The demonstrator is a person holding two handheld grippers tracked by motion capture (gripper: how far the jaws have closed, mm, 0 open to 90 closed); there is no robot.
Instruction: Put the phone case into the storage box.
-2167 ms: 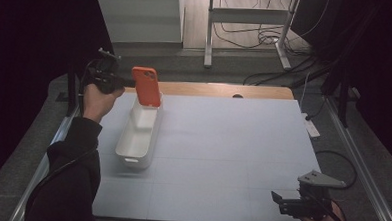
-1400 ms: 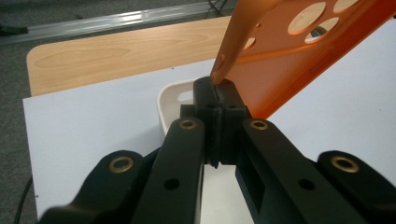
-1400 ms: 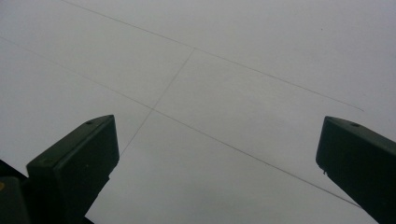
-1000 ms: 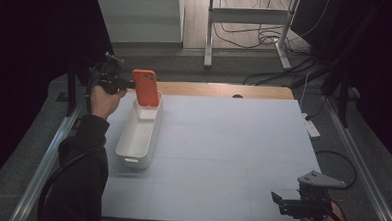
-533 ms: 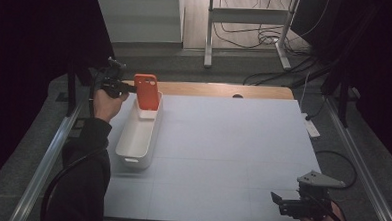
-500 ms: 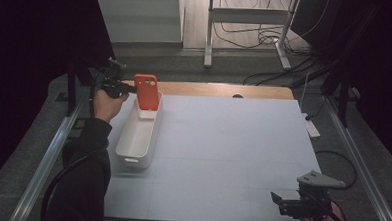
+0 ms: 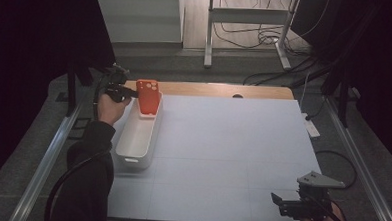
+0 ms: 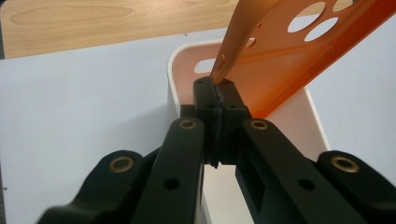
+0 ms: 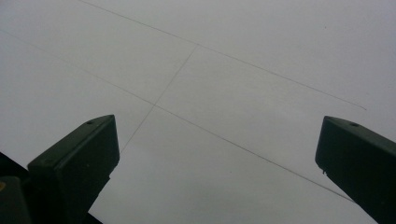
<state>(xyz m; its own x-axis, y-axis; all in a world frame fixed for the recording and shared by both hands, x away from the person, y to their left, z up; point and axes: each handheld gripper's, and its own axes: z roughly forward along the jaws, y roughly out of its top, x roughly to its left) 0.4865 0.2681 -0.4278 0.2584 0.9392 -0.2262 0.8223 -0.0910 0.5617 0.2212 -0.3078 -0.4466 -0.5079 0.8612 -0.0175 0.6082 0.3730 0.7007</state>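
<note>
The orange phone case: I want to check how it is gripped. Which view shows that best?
The left gripper view: the left gripper pinches the orange phone case by its edge over the white bin. The high view shows the whole case small, above the bin's far end. The right gripper view looks at the table.

Dark curtains flank a white-topped table [image 7: 232,142]; cables [image 7: 247,35] litter the wooden floor.
</note>
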